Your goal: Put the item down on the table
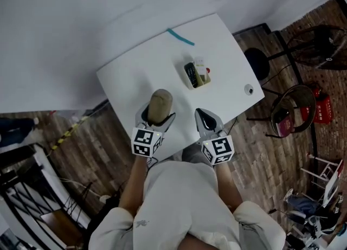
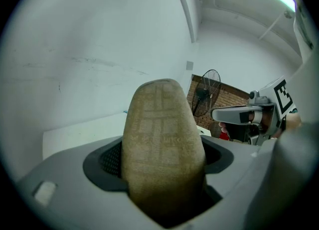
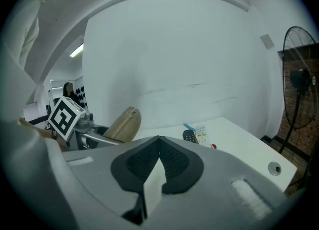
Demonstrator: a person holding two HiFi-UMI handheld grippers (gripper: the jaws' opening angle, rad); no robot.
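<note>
White sleeves and shoulders fill the bottom of the head view, and just beyond them sit the two marker cubes. The left hand-held gripper (image 1: 157, 119) is clamped on the lower end of a tan woven fabric pouch (image 1: 160, 106), which stands nearly upright between its jaws, well nearer the person than the small tray of remote controls (image 1: 196, 75). The right hand-held gripper (image 1: 203, 115) is closed on nothing, its pads meeting at the tips; it hangs nearer than the tray too, just right of the pouch.

The pouch appears to be over the near edge of the white counter (image 1: 157, 62); how high above it I cannot tell. That is the main risk, I judge: opened here, the jaws would drop a tall, soft thing on its narrow end, and it could topple towards the person and slide off the edge. Carrying it further towards the tray before lowering would help, though too far could knock the remotes. The closed right hand-held gripper might also nudge the pouch.
</note>
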